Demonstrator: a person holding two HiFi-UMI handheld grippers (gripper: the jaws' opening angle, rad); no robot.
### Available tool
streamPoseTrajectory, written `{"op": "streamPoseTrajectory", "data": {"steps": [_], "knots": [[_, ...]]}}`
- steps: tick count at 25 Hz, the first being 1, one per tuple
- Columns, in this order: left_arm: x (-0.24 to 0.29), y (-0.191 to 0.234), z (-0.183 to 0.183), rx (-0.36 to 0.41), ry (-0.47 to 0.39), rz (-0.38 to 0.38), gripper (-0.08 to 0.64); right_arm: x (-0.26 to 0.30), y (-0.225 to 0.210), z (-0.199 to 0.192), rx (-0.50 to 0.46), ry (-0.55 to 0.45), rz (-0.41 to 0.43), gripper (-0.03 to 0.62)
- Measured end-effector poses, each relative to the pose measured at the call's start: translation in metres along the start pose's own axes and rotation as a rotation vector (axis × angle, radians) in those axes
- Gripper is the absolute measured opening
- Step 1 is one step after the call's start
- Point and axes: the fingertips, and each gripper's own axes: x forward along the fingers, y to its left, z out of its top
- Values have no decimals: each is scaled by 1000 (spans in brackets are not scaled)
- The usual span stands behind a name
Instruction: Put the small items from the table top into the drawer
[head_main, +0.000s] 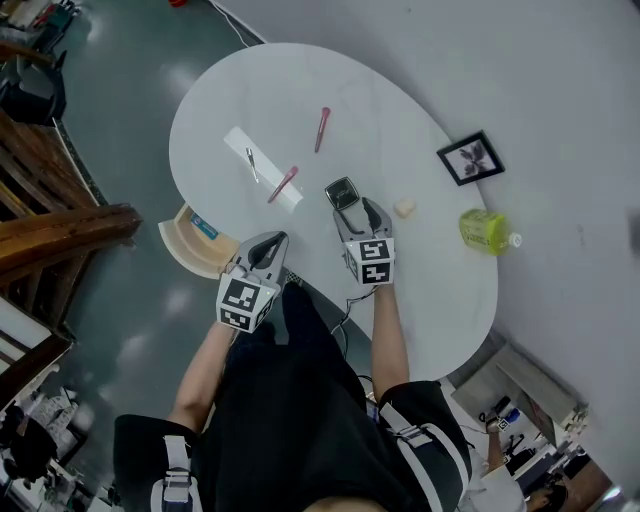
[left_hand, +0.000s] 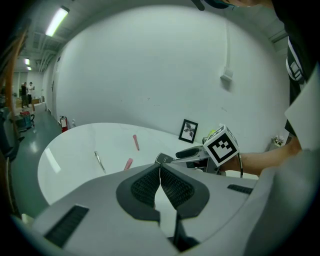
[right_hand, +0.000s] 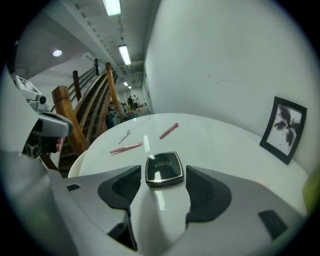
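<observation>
Our right tongs (right_hand: 161, 186) stand wide open astride the black compact (right_hand: 164, 169) on the white desk (head_main: 420, 250), pads clear of it. Our left tongs (left_hand: 160, 172) are closed and empty, left of the compact; the open drawer (head_main: 190, 245) lies further left.

White table (head_main: 430, 250) (glossy): compact (head_main: 342, 192), pink clip (head_main: 322, 128), second pink clip (head_main: 283, 184), frame (head_main: 470, 158), bottle (head_main: 484, 231)

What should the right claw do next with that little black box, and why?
I'd say the right claw should slide forward a little and close on the black compact. Its jaws stand apart and touch nothing, while the compact lies flat on the table right at the tips of the pads. It has to be gripped before it can go to the open drawer.
</observation>
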Motion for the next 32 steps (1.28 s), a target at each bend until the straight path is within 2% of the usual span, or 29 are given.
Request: {"op": "streamPoseTrajectory", "data": {"steps": [21, 32], "knots": [[-5, 16, -5, -33, -4, 44, 20, 26, -3, -13, -85, 63, -37, 283], [-22, 17, -8, -43, -14, 64, 20, 25, 0, -10, -87, 77, -44, 284]]}}
